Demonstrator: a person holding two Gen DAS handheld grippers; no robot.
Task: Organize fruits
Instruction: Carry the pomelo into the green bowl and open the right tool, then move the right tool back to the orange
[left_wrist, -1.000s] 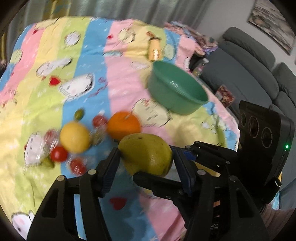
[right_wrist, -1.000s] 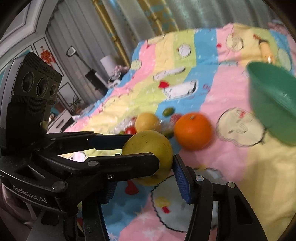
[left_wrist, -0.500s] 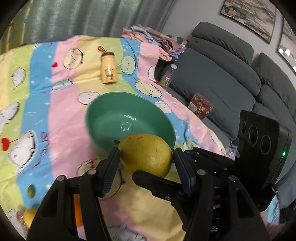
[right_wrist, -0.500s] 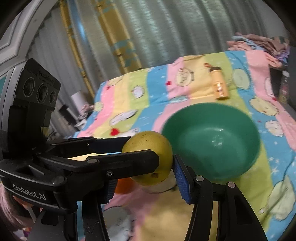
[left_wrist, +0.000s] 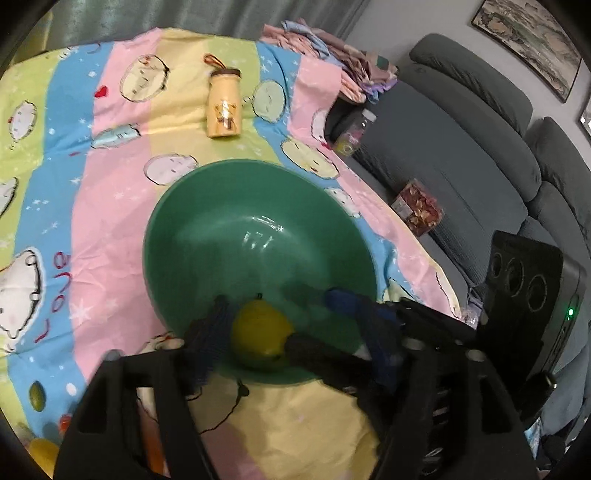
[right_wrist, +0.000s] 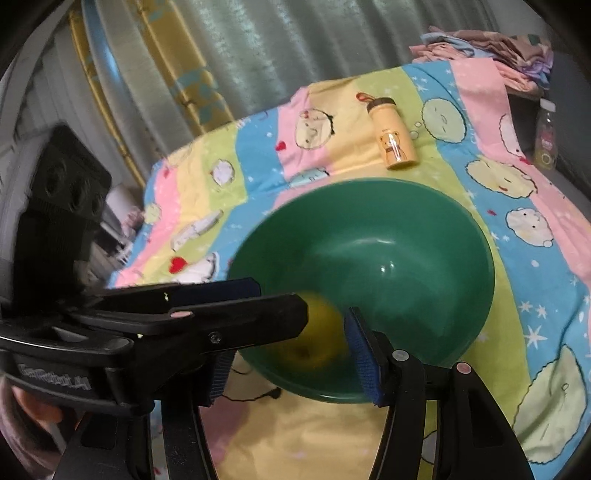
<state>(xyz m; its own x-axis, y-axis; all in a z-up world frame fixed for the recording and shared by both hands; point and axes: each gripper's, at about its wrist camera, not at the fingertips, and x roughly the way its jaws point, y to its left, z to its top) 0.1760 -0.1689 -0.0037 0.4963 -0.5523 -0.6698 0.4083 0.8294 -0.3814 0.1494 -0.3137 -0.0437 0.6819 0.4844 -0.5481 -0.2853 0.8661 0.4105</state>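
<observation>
A yellow-green pear (left_wrist: 260, 341) lies blurred inside the green bowl (left_wrist: 236, 206), near its front wall, free of all fingers. It also shows in the right wrist view (right_wrist: 321, 332), inside the bowl (right_wrist: 424, 236). My left gripper (left_wrist: 284, 328) is open, its fingers spread wider than the pear, just over the bowl's near rim. My right gripper (right_wrist: 291, 343) is open too, crossing the left one at the same spot. A small green fruit (left_wrist: 37, 395) and a yellow fruit (left_wrist: 40, 454) lie at the far lower left on the cloth.
A striped cartoon bedsheet (left_wrist: 92, 206) covers the surface. A yellow bottle (left_wrist: 223, 105) lies beyond the bowl. A grey sofa (left_wrist: 461, 155) with a snack box (left_wrist: 417, 212) stands to the right. Folded clothes (right_wrist: 491, 55) sit at the back. Curtains hang behind.
Both grippers opened and let go of the pear, which dropped into the green bowl. The grippers moved closer over the bowl's near rim.
</observation>
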